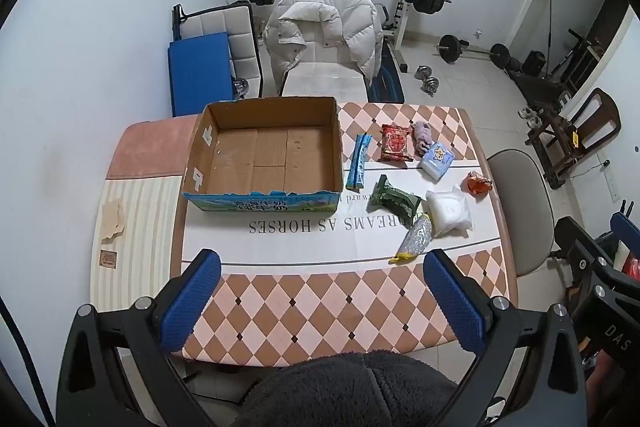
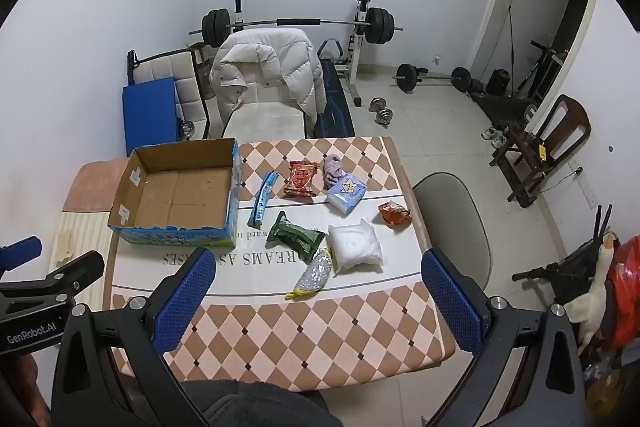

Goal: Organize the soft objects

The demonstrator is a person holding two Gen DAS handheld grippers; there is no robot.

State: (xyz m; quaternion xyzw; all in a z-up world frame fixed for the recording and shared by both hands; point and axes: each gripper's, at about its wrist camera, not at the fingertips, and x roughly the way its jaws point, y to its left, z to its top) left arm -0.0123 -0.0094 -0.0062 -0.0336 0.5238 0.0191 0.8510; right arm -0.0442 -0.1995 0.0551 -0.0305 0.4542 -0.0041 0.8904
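Surface (image 1: 304,311), checkered cloth: held open box (image 1: 264,155), blue strip (image 1: 358,163), red packet (image 1: 395,143), purple cloth (image 1: 423,135), tissue pack (image 1: 438,159), orange wrapper (image 1: 477,183), green pack (image 1: 396,201), white bag (image 1: 450,211), clear pouch (image 1: 416,239).

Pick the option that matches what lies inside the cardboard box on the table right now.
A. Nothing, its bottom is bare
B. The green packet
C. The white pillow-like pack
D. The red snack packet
A: the cardboard box shows only its bare brown bottom, while the green packet, the white pack and the red snack packet all lie on the table to its right.
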